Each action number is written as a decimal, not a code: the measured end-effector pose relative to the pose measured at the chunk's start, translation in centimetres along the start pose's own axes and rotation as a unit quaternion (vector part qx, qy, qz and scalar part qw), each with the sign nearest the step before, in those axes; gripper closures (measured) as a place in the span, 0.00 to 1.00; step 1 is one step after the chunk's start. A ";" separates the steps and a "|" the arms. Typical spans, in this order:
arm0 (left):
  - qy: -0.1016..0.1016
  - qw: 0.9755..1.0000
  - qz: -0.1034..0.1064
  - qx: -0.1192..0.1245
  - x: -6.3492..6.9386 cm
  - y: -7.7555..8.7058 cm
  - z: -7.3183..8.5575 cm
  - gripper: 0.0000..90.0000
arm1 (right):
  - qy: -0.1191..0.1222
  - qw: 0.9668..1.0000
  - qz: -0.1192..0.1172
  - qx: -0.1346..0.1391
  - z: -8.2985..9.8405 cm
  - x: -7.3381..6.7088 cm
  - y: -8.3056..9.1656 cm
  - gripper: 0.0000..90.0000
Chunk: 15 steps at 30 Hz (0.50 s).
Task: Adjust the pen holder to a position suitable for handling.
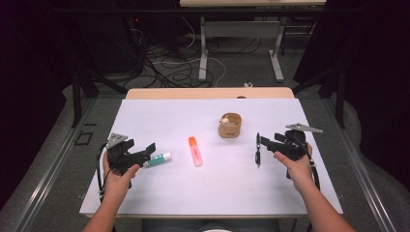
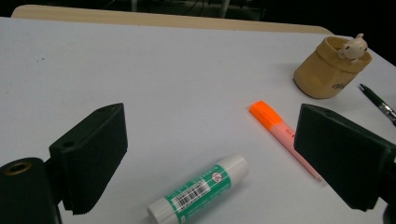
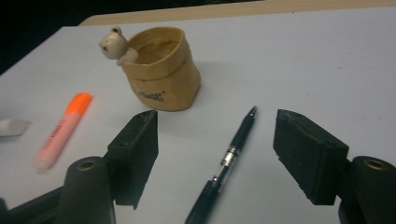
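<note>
On the white table top lie a green-and-white glue stick, an orange highlighter and a black pen. A tan pen pot with a small bear figure on its rim stands behind them. My left gripper is open, its jaws wide apart with the glue stick on the table just ahead between them, untouched. My right gripper is open too. In the right gripper view the pen lies on the table between the spread jaws of that gripper, touching neither.
The highlighter and pot sit to the right of the left gripper. The pot stands just beyond the right gripper's left jaw. A wooden table edge runs along the back, with cables and desk legs on the floor behind.
</note>
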<state>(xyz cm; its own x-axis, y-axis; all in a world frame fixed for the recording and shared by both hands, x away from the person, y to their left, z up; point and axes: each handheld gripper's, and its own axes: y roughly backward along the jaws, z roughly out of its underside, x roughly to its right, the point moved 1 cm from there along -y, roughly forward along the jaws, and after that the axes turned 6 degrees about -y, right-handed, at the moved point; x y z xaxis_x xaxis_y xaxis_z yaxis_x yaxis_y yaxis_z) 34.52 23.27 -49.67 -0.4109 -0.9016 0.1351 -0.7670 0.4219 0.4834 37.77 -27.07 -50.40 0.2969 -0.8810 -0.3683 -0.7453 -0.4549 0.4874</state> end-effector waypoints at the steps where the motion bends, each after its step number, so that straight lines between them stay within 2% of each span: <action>1: 0.000 1.000 -0.003 0.002 0.1 0.1 0.0 0.11 | -0.007 1.000 -0.004 -0.001 -0.1 -0.2 -0.1 0.35; 6: -0.005 1.000 -0.004 0.004 0.1 0.2 0.0 0.10 | -0.013 0.999 -0.028 -0.007 -0.7 -0.6 -0.8 0.37; 10: -0.011 1.000 -0.006 0.001 0.1 0.1 0.1 0.08 | 0.007 1.000 -0.021 -0.011 -1.5 -1.1 -1.1 0.39; 15: -0.017 1.000 -0.010 0.002 0.2 0.0 0.1 0.01 | 0.013 1.000 -0.010 -0.021 -2.8 -1.8 -1.5 0.39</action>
<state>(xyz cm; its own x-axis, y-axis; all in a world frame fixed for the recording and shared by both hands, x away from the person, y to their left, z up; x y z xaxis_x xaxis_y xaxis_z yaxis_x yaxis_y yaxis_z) 34.36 23.13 -49.75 -0.4127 -0.9059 0.0954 -0.7767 0.4047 0.4826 40.00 -25.17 -48.29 0.3274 -0.8750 -0.3568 -0.7134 -0.4765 0.5138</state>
